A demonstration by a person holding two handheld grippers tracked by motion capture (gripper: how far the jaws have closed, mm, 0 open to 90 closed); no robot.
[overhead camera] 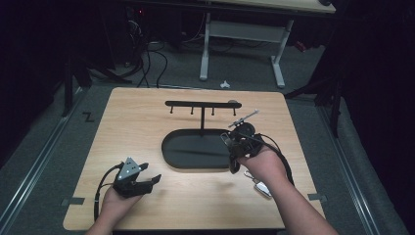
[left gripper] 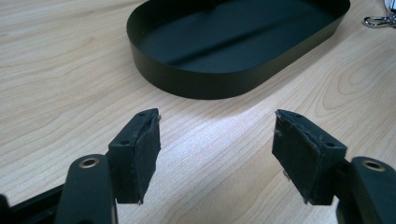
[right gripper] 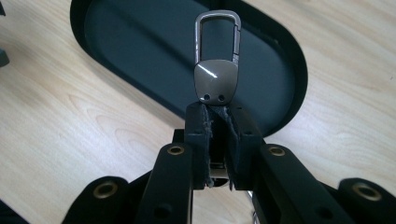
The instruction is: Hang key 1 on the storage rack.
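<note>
The right hand-held gripper point(right gripper: 217, 135) is clamped on a grey metal keychain with a carabiner clip point(right gripper: 216, 60), its pads pressed together around the keychain's lower end so that the flat shield-shaped body and the silver clip loop stick out beyond the fingertips. In the right gripper view the keychain hangs over the rim of the black oval metal tray point(right gripper: 289, 60), clear of the tray floor. In the high view this right hand-held gripper point(overhead camera: 238, 137) sits at the tray's right end point(overhead camera: 169, 154), with the keychain point(overhead camera: 243, 119) pointing up and away toward the far right, near the right end of the black T-shaped hook rack point(overhead camera: 202, 104) that rises from the tray's far side and carries small pegs under its crossbar. A second silver clip keychain point(overhead camera: 259, 185) lies flat on the light wooden worktop point(overhead camera: 137, 112), just beside the right forearm and near the front right of the tray. The left hand-held gripper point(overhead camera: 147, 180) rests low on the worktop at the front left, well apart from the tray; the left gripper view shows its jaws spread wide with nothing between the pads point(left gripper: 140, 154), aimed toward the tray's near wall point(left gripper: 205, 84), with the second keychain point(left gripper: 379, 20) at the upper right edge.
</note>
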